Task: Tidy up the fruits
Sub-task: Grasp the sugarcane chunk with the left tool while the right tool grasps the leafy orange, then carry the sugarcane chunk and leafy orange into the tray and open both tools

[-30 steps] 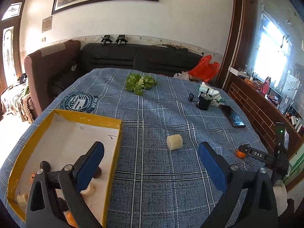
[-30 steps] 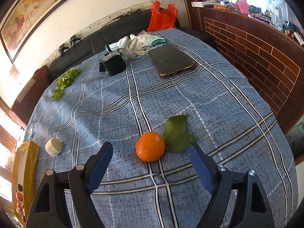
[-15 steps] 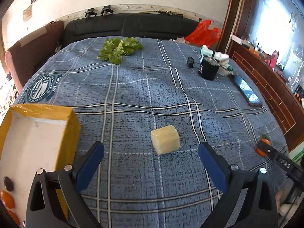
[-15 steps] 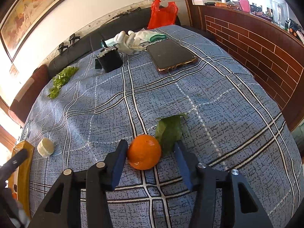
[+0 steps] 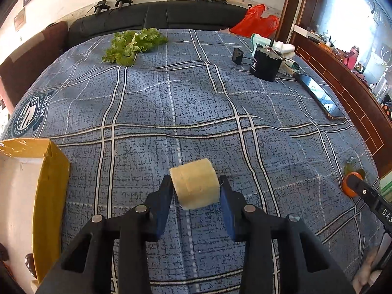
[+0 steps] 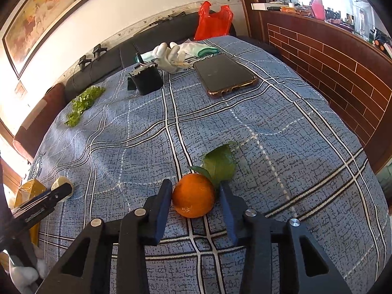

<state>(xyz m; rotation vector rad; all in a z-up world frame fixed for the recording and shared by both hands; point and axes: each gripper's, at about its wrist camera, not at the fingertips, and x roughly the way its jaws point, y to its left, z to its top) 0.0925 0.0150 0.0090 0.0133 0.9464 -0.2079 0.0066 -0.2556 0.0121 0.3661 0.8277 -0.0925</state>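
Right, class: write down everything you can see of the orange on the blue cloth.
The orange is small, round and bright, with a slightly glossy, dimpled skin. A green leaf on a short stalk lies behind it. It sits on the checked blue cloth, between the blue pads of the right gripper, whose jaws have just been closing and now press on both its sides. The left wrist view shows only a sliver of it at the cloth's right edge.
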